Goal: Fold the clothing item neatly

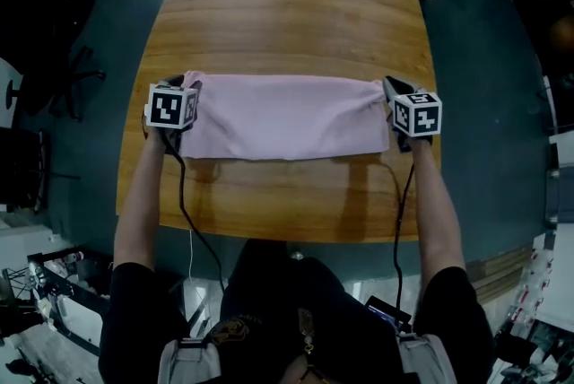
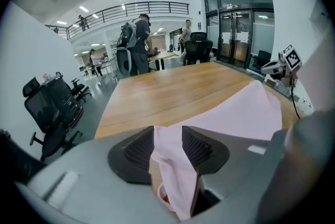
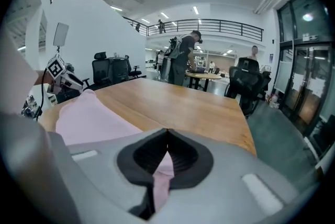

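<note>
A pink garment (image 1: 282, 117) lies folded into a long band across the wooden table (image 1: 287, 14). My left gripper (image 1: 190, 88) is at the band's left end. In the left gripper view its jaws (image 2: 168, 145) stand apart, and a bunched corner of the pink cloth (image 2: 246, 113) hangs loosely between the pads. At the band's right end, my right gripper (image 1: 392, 86) is shut. The right gripper view shows its pads (image 3: 166, 152) pinching a thin fold of the pink cloth (image 3: 89, 115).
Bare table top stretches beyond the garment (image 1: 287, 5) and in front of it (image 1: 287, 194). Black office chairs (image 2: 49, 108) stand to the left of the table. People (image 2: 137, 45) stand at a far desk. A cable (image 1: 188, 212) trails from each gripper over the near table edge.
</note>
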